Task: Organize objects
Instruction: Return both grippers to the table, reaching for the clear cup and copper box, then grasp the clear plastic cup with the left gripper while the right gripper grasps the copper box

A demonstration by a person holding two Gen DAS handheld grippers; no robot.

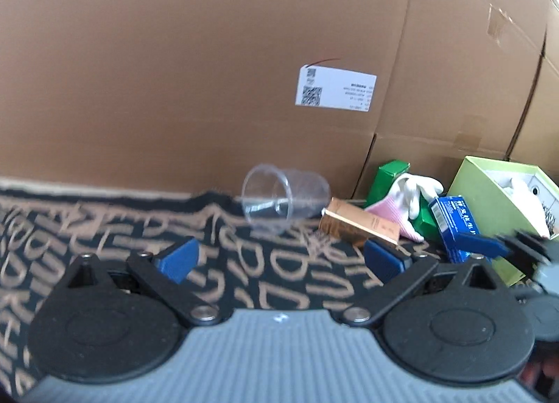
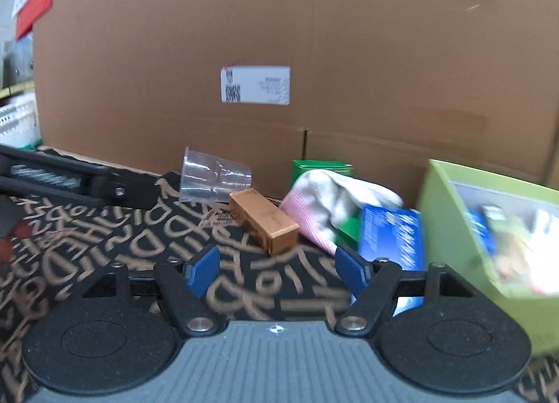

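**Two claws open, nothing gripped**

Both claws hovered over the black patterned cloth [image 2: 104, 249] covering the surface. A cardboard wall [image 1: 209, 71] closed off the back edge; bare cloth lay ahead of both claws, clutter to the right. The clear plastic cup [image 1: 284, 198] lay on its side near the wall, the copper box [image 2: 263, 226] just beside it. Further right were a white-and-pink glove [image 2: 325, 214] draped over a green box [image 2: 319, 167] and a blue box [image 2: 391, 235]. The lime-green bin [image 2: 450, 221], at far right, held mixed items, too blurred to name. The left claw [image 1: 279, 259] was spread wide, pads empty. The right claw [image 2: 276, 270] was partly open and empty, tilted slightly down.
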